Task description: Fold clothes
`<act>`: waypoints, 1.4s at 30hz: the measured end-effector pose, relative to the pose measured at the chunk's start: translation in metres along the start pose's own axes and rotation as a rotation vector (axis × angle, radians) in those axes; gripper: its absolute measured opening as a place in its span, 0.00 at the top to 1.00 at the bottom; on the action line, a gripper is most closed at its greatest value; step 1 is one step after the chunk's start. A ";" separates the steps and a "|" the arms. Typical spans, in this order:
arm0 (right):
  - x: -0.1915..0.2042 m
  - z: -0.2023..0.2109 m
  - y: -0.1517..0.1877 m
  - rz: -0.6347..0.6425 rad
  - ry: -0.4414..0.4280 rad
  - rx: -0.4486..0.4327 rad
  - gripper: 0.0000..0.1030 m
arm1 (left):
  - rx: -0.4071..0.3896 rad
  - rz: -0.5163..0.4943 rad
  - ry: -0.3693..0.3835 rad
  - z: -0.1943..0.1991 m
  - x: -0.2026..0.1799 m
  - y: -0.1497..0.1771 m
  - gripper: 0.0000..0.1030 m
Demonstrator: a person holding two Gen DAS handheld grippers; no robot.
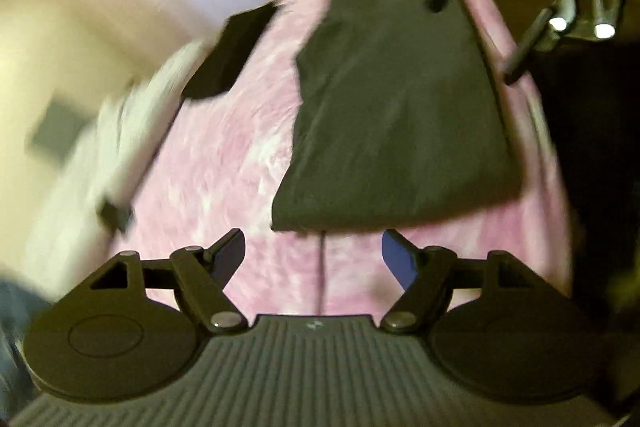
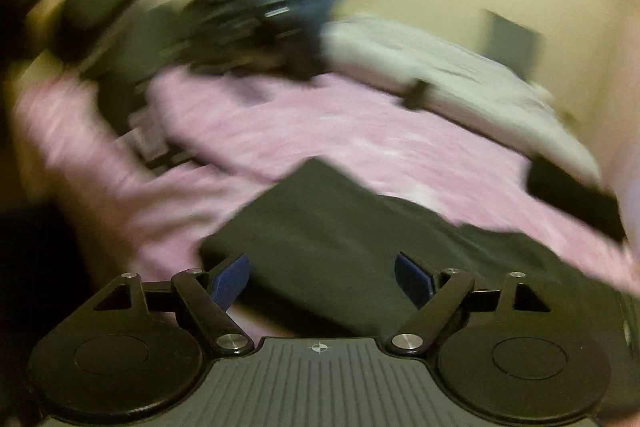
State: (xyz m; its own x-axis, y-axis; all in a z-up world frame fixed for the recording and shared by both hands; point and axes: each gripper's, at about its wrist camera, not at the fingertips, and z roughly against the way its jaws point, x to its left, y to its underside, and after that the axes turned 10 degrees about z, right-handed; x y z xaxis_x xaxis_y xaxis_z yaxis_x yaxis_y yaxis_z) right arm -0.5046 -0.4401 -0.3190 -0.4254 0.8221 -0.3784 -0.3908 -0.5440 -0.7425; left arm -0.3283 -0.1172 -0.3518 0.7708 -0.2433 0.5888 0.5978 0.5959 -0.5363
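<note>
We see the dark garment [image 1: 396, 115] lying flat on the pink blanket [image 1: 224, 163] of the bed. Our left gripper [image 1: 314, 255] hovers just short of its edge, jaws open; our right gripper [image 2: 322, 277], jaws open, sits above it, though blur hides contact

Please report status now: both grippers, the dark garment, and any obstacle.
Left gripper open, empty. Right gripper open, empty. Dark garment lies flat on pink blanket. Clothes pile further back, apart.
</note>
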 end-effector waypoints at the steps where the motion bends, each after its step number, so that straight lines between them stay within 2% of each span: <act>1: 0.014 -0.007 -0.003 0.050 -0.022 0.009 0.20 | -0.006 -0.058 -0.002 -0.004 -0.002 0.002 0.30; 4: 0.037 -0.027 -0.008 0.117 -0.054 0.029 0.27 | -0.034 -0.150 0.011 -0.017 -0.002 0.007 0.30; 6: 0.041 -0.042 -0.011 0.099 -0.063 0.044 0.27 | -0.053 -0.173 0.023 -0.024 0.000 0.010 0.30; 10: 0.053 -0.059 -0.009 0.242 -0.006 0.093 0.32 | -0.083 -0.246 0.035 -0.039 -0.001 0.019 0.30; 13: 0.051 -0.055 -0.002 0.327 0.020 0.094 0.34 | -0.108 -0.345 0.031 -0.049 -0.007 0.027 0.30; 15: 0.053 -0.051 0.002 0.377 0.035 0.091 0.44 | -0.123 -0.433 0.027 -0.058 -0.011 0.033 0.30; 18: 0.054 -0.042 0.004 0.384 0.045 0.074 0.49 | -0.166 -0.563 0.019 -0.073 -0.016 0.038 0.30; 21: 0.054 -0.037 0.006 0.361 0.054 0.064 0.49 | -0.205 -0.664 0.013 -0.087 -0.018 0.037 0.40; 23: 0.055 -0.034 0.007 0.363 0.062 0.065 0.49 | -0.189 -0.710 0.044 -0.095 -0.020 0.037 0.65; 26: 0.058 -0.034 0.013 0.427 0.081 0.068 0.49 | -0.166 -0.678 0.069 -0.101 -0.019 0.032 0.78; 29: 0.062 -0.037 0.016 0.498 0.108 0.073 0.46 | -0.148 -0.498 0.096 -0.100 -0.004 0.018 0.85; 31: 0.066 -0.040 0.017 0.545 0.127 0.073 0.36 | -0.136 -0.403 0.114 -0.100 0.005 0.010 0.87; 33: 0.068 -0.043 0.017 0.577 0.150 0.072 0.35 | -0.128 -0.341 0.124 -0.100 0.011 0.005 0.88; 37: 0.062 -0.052 0.018 0.582 0.200 0.092 0.36 | -0.124 -0.316 0.122 -0.097 0.012 0.002 0.89; 38: 0.059 -0.055 0.018 0.571 0.200 0.102 0.43 | -0.124 -0.308 0.119 -0.096 0.011 0.002 0.89; 39: 0.056 -0.057 0.018 0.560 0.200 0.111 0.56 | -0.125 -0.299 0.116 -0.093 0.011 0.002 0.89; 40: 0.053 -0.059 0.018 0.548 0.200 0.119 0.75 | -0.125 -0.290 0.113 -0.091 0.011 0.002 0.89; 42: 0.049 -0.055 0.010 0.520 0.206 0.113 0.84 | -0.125 -0.262 0.098 -0.079 0.013 0.007 0.90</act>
State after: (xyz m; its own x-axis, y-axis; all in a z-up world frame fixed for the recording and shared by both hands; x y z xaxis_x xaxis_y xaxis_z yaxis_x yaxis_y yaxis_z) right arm -0.4844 -0.3959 -0.3758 -0.4218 0.4512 -0.7865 -0.2619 -0.8910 -0.3707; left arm -0.2968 -0.1762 -0.3962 0.6010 -0.4521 0.6591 0.7966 0.4062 -0.4478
